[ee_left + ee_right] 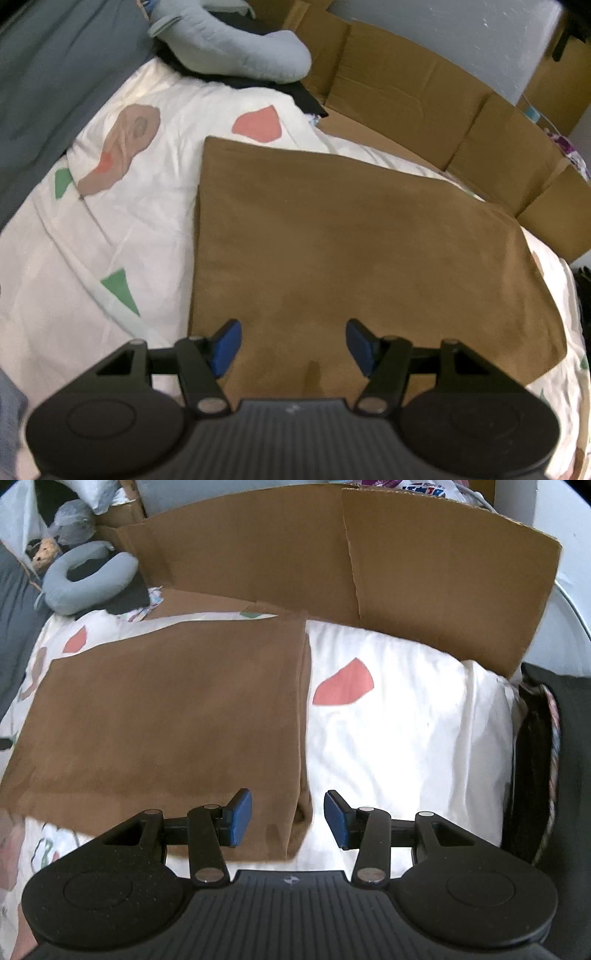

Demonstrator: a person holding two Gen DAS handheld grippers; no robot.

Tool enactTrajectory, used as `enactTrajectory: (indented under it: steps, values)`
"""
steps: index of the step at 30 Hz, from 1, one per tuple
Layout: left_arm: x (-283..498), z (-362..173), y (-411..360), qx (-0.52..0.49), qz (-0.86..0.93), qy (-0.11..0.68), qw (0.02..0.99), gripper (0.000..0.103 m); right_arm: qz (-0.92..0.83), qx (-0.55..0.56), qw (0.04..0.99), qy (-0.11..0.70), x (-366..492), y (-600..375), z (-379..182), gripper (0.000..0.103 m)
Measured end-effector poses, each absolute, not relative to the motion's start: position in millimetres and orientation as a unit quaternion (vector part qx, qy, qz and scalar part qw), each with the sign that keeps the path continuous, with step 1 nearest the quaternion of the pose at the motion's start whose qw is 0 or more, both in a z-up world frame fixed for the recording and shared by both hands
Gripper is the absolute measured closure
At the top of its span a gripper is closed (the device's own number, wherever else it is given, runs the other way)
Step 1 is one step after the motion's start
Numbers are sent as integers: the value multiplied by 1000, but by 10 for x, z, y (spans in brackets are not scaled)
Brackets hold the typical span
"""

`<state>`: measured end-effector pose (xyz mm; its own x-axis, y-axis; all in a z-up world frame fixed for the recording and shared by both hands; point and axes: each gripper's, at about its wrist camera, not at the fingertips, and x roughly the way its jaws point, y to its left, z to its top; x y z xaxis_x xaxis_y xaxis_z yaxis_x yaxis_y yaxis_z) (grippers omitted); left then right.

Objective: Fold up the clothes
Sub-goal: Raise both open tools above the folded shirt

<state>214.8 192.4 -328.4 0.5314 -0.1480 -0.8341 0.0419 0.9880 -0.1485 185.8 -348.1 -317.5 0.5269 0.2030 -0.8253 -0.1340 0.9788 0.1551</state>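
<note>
right wrist, cardboard box (pixel 424 572) behind folded brown cloth (pixel 166 720)

Bedding: a white duvet (pixel 74 258) printed with coral, green and tan shapes spreads below and to both sides of the gripper.
Cardboard: flattened brown cardboard panels (pixel 424 572) stand ahead of the gripper along the duvet's far edge, creased and torn along one fold.
Neck pillow: a grey U-shaped neck pillow (pixel 88 579) lies far ahead to the left, on dark cloth.
Wall: a pale grey wall (pixel 461 37) rises beyond the cardboard.
Left side: a dark grey-blue sheet (pixel 55 74) runs beside the duvet.
Right side: a dark bundle with a patterned edge (pixel 543 757) sits just beside the duvet.
Light: bright, washing out the white cloth.
</note>
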Motion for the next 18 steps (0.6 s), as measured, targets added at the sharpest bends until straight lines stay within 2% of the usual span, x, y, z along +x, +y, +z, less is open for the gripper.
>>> enactTrajectory:
  steps: [7,18]
  values:
    - [2197,-3146,2093,1,-60,493,868,37,104,25,871,480,1683,-3642,-3147,53]
    - [1866,-3375,2100,-30,-75,522,849,37,126,-28,863,489,1428,-4058,-3215,53]
